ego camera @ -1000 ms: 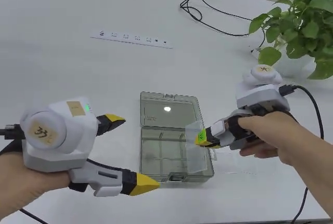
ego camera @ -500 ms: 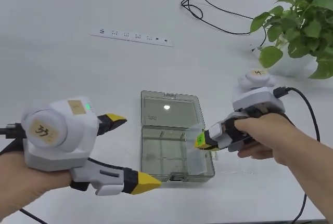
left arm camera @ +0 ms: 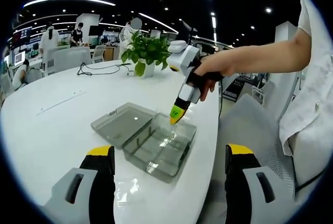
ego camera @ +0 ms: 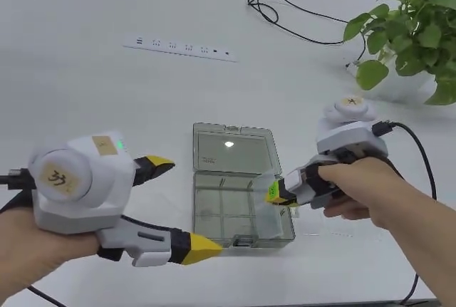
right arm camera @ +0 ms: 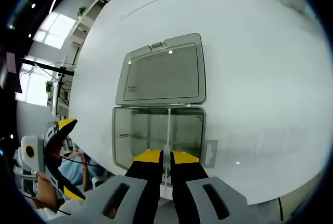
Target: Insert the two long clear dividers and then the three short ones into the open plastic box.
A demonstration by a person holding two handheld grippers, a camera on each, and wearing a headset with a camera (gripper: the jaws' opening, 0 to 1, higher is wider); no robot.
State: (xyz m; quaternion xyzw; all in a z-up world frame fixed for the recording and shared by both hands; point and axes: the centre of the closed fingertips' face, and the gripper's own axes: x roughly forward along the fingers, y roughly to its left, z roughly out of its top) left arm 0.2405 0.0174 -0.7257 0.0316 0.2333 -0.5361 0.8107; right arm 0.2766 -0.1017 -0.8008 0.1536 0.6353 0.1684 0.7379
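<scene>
R gripper [ego camera: 274,193] is clamping a clear divider [right arm camera: 168,130] edge-down over the open plastic box [ego camera: 196,207], table's near centre. It's needing upright, slot-aligned lowering. L gripper [ego camera: 184,204] is hovering open, near-left.

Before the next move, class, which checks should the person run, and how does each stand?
1. Box: grey see-through plastic box has its lid open and flat: ok.
2. Grip: right tool shut on the thin clear plastic divider: ok.
3. Place: divider over the box's open tray: ok.
4. Other hand: left tool open, empty, beside the box: ok.
5. Aim: divider lined up with a slot: cannot tell.
</scene>
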